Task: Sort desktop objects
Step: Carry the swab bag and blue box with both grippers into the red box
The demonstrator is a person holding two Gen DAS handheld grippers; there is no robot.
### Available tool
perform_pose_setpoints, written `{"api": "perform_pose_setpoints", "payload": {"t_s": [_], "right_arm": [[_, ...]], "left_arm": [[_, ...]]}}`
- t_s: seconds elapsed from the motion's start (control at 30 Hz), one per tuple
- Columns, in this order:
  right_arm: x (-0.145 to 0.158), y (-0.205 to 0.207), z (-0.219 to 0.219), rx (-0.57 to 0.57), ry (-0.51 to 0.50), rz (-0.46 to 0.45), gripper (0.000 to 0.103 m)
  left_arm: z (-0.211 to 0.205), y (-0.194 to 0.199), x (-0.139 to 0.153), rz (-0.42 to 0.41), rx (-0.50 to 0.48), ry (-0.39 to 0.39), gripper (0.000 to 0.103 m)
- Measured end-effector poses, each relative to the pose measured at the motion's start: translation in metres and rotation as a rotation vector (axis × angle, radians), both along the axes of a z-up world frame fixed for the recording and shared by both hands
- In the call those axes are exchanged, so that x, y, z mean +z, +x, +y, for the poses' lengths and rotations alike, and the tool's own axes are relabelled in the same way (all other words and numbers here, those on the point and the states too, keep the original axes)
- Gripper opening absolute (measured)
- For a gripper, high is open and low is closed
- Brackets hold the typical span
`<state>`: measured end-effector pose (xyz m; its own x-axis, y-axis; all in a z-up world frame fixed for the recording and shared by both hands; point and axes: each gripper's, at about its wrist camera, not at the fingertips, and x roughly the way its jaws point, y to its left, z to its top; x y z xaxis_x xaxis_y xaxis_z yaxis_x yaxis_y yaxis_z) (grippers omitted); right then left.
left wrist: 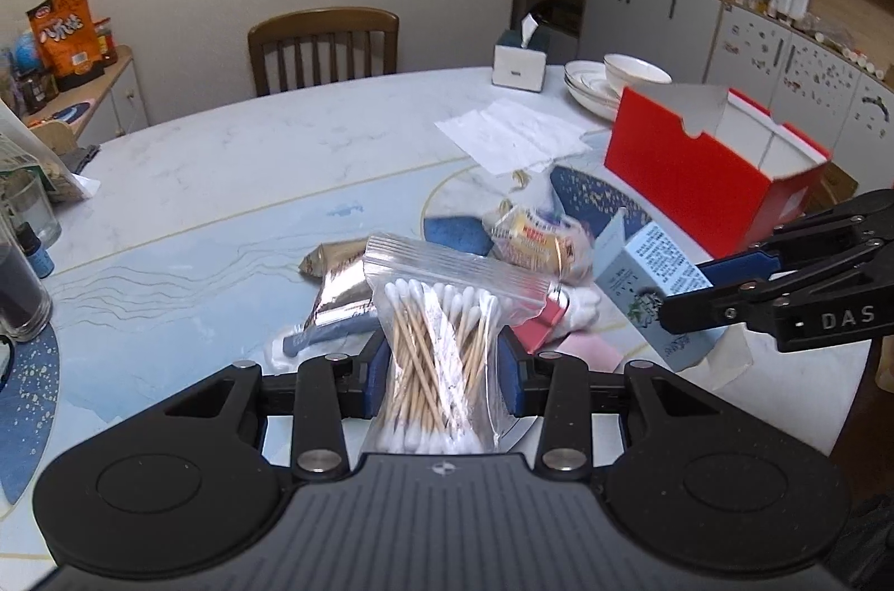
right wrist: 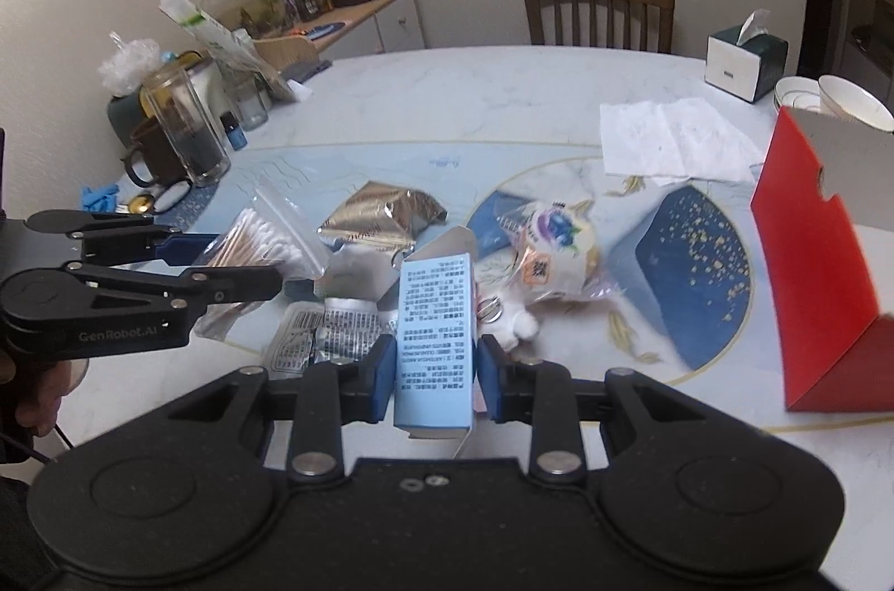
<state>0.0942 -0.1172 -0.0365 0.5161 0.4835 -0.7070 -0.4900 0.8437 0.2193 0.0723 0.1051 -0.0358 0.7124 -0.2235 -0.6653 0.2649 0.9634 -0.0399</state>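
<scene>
The left claw (left wrist: 444, 367) pinches a clear zip bag of cotton swabs (left wrist: 441, 345) between its blue pads, lifted above the marble worktop (left wrist: 234, 166). The right claw (right wrist: 431, 376) is pressed onto a light blue carton (right wrist: 436, 334), held upright with its top flap open. Just beyond them lie a foil packet (right wrist: 385, 214), a wrapped snack (right wrist: 550, 256) and a small white plush toy (right wrist: 514, 320). Farther right stands an open red box (left wrist: 709, 177), with a white tissue (left wrist: 514, 133) behind it.

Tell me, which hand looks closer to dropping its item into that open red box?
Probably the right. The right gripper holds the light blue carton nearer the red box; the left gripper, clamping the cotton swab bag, sits farther away beyond the clutter.
</scene>
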Motion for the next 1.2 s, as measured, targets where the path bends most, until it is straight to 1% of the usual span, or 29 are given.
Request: {"api": "perform_pose_setpoints", "payload": {"t_s": [0.23, 0.4, 0.5, 0.63, 0.87, 1.2], "right_arm": [[0.025, 0.014, -0.041, 0.045, 0.038, -0.019, 0.03], [0.037, 0.032, -0.071, 0.067, 0.064, -0.009, 0.03], [0.044, 0.041, -0.09, 0.078, 0.063, -0.024, 0.03], [0.053, 0.053, -0.12, 0.072, 0.066, -0.054, 0.03], [0.063, 0.078, -0.169, 0.02, 0.08, -0.081, 0.03], [0.058, 0.106, -0.222, -0.052, 0.056, -0.09, 0.03]], "left_arm": [[-0.033, 0.005, 0.02, -0.016, 0.054, -0.03, 0.037], [-0.064, 0.014, 0.032, -0.03, 0.066, -0.036, 0.037], [-0.083, 0.019, 0.038, -0.036, 0.065, -0.039, 0.037], [-0.108, 0.03, 0.047, -0.048, 0.049, -0.033, 0.037], [-0.159, 0.052, 0.059, -0.066, -0.011, -0.017, 0.037], [-0.222, 0.081, 0.066, -0.082, -0.108, 0.008, 0.037]]}}
